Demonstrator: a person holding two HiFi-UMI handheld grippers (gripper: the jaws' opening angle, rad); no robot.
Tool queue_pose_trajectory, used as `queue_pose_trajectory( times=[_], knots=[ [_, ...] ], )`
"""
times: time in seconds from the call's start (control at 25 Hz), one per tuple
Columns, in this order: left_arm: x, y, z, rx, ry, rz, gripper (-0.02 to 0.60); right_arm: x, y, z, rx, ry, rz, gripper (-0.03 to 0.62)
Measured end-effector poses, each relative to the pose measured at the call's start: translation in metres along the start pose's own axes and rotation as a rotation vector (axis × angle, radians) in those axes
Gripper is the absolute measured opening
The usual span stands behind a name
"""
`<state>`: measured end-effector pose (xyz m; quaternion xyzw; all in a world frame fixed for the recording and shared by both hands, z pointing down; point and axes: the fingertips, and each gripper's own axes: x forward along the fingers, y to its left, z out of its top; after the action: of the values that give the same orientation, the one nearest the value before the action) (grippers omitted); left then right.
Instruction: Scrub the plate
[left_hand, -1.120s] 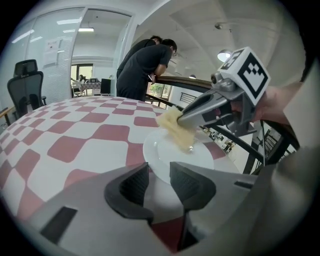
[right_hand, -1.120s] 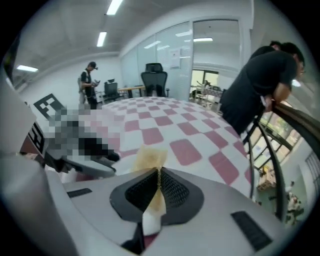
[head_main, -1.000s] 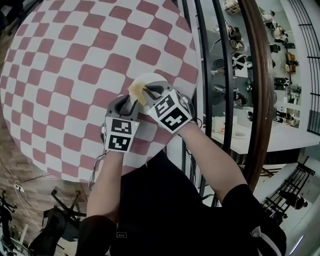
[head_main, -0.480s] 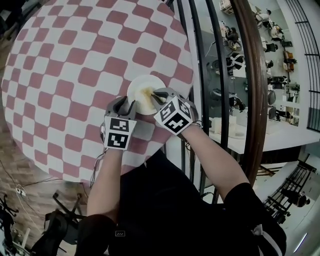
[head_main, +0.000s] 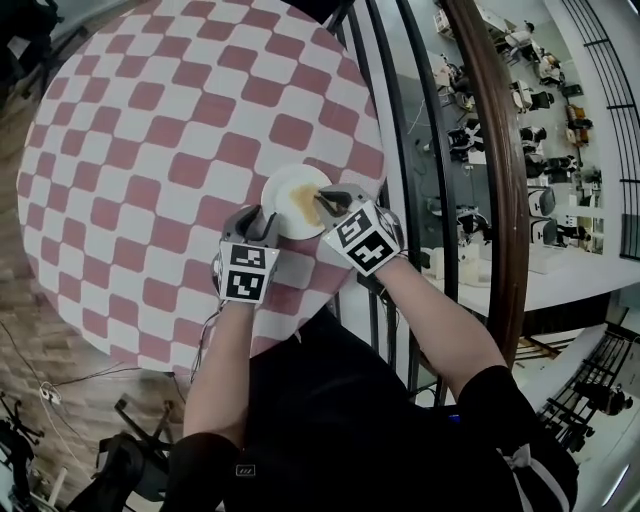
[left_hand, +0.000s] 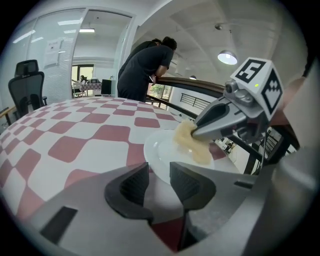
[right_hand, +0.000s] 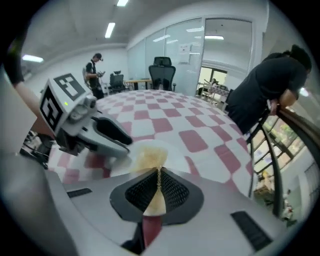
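A white plate (head_main: 284, 184) lies near the table's edge closest to me, on the red and white checked cloth. A yellowish sponge (head_main: 305, 206) rests on it, with my right gripper (head_main: 326, 201) shut on it; the pads meet on a thin flap of sponge (right_hand: 148, 157). From the left gripper view, the right gripper (left_hand: 196, 132) presses the sponge (left_hand: 192, 145) down on the plate (left_hand: 164, 154). My left gripper (head_main: 260, 219) is at the plate's lower-left rim, its jaws slightly apart and gripping nothing. The right gripper view shows that left gripper (right_hand: 125, 142) beside the plate (right_hand: 173, 153).
The round table (head_main: 150, 150) ends just in front of me. A black railing with a dark wooden handrail (head_main: 500, 170) runs along its right side, with a drop to a lower floor behind. A person in black (left_hand: 146, 64) leans on the rail at the far side. An office chair (right_hand: 162, 70) stands beyond.
My right gripper has slid the sponge across the plate, from its left part towards the middle and right. The left gripper has stayed at the plate's rim.
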<state>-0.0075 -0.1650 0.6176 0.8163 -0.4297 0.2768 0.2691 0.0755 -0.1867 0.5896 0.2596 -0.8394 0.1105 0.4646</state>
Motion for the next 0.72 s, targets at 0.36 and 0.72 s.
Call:
queue_pose_trajectory(
  times=[0.36, 0.72],
  knots=[
    [0.001, 0.003, 0.001, -0.031, 0.017, -0.007, 0.137, 0.016, 0.063, -0.021, -0.001, 0.018, 0.121, 0.031],
    [0.000, 0.002, 0.001, -0.025, 0.013, 0.000, 0.138, -0.005, 0.001, -0.049, -0.049, 0.072, -0.015, 0.031]
  ],
)
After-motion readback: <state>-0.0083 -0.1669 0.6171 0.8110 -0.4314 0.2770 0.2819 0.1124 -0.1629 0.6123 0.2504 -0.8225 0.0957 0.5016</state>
